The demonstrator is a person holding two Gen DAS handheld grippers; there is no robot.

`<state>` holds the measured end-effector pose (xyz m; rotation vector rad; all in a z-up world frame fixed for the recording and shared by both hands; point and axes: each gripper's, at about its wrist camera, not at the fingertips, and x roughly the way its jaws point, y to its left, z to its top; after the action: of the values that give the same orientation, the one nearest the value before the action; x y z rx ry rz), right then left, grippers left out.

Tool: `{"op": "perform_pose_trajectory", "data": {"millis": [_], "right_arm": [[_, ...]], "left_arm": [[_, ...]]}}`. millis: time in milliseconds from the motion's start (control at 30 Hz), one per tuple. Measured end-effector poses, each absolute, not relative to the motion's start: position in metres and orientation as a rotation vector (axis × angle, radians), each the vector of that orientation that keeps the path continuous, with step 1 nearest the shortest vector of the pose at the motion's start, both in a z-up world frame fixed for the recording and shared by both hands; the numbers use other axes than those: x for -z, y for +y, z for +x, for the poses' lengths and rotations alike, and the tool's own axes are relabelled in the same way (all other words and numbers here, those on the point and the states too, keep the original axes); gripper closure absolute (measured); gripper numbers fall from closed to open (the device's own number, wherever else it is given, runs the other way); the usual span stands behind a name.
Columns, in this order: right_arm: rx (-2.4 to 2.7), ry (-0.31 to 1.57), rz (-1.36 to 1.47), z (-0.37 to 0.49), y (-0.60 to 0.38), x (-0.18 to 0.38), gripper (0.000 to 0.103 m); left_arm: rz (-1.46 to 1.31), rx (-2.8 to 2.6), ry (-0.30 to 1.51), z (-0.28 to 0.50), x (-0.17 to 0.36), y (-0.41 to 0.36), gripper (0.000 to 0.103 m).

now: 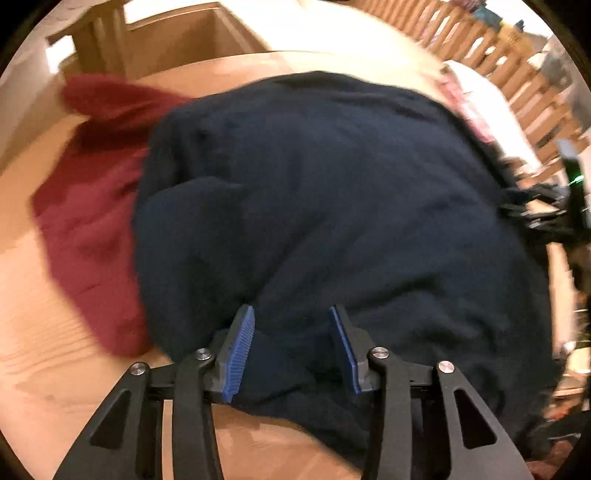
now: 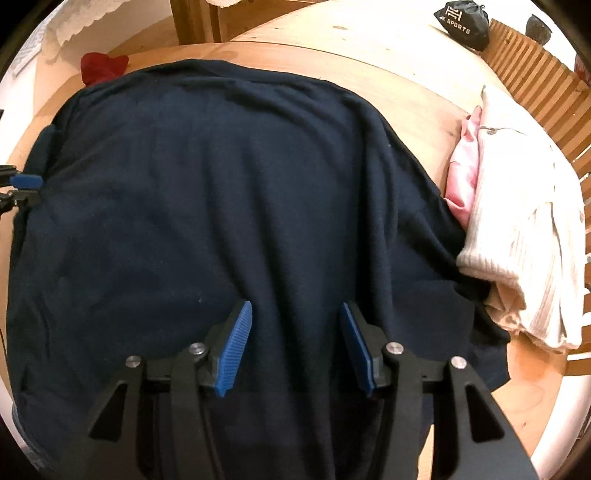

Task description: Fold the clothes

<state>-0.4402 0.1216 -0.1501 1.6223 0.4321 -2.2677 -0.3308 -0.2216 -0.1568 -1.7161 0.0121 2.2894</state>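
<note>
In the left wrist view, a dark navy garment [image 1: 325,206] lies spread over a light wooden table [image 1: 33,332] and fills most of the picture, which is blurred. A dark red garment [image 1: 92,206] lies on the table at the navy one's left side, partly tucked under its edge. To the right, a strip of pink and white cloth [image 1: 476,103] lies next to the navy garment, and a wooden slatted rail [image 1: 517,74] runs behind it. At the far right edge the other gripper shows as a dark, blurred shape. A wooden chair [image 1: 103,40] stands beyond the table at the top left. The left gripper [image 1: 291,345] points down at the near edge of the navy garment. Its blue pads [image 1: 240,350] stand partly apart, with a bunched fold of the navy fabric lying between them; whether the pads press on the fold cannot be told.

In the right wrist view, the navy garment [image 2: 229,192] lies flat with soft wrinkles, reaching to the near edge of the table [image 2: 417,66]. A folded white ribbed garment [image 2: 517,221] with a pink one [image 2: 461,173] beside it lies at the right, touching the navy cloth. The red garment [image 2: 103,68] peeks out at the far left corner, and a black bag with white lettering [image 2: 463,26] lies at the top right by the slatted rail [image 2: 535,81]. The left gripper's blue pad [image 2: 26,181] shows at the left edge of the navy garment. The right gripper [image 2: 295,347] hangs over the fabric with its jaws spread wide, holding nothing.
</note>
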Motion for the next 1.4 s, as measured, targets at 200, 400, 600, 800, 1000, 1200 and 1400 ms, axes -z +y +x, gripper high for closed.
{"op": "perform_pose_trajectory", "data": {"millis": [200, 400, 600, 800, 1000, 1200, 1400], "right_arm": [[2.287, 0.477, 1.619, -0.431, 0.125, 0.147, 0.046], [2.305, 0.45, 1.624, -0.427, 0.129, 0.138, 0.045], [2.414, 0.299, 1.51, -0.446, 0.136, 0.114, 0.045], [2.501, 0.291, 1.551, -0.501, 0.134, 0.126, 0.045], [2.524, 0.336, 1.593, -0.542, 0.136, 0.145, 0.045], [2.612, 0.444, 1.49, -0.578, 0.138, 0.141, 0.045], [2.681, 0.553, 1.445, -0.611, 0.118, 0.143, 0.039]], "left_arm": [[-1.635, -2.435, -0.13, -0.302, 0.123, -0.273, 0.059], [-1.607, -2.362, -0.123, -0.288, 0.121, -0.253, 0.057], [-1.612, -2.413, -0.172, -0.336, 0.138, -0.24, 0.057], [-1.615, -2.449, -0.176, -0.379, 0.152, -0.232, 0.057], [-1.625, -2.498, -0.01, -0.395, 0.152, -0.235, 0.063], [-1.599, -2.547, 0.061, -0.42, 0.151, -0.242, 0.063], [-1.608, -2.59, 0.044, -0.439, 0.143, -0.245, 0.064]]}}
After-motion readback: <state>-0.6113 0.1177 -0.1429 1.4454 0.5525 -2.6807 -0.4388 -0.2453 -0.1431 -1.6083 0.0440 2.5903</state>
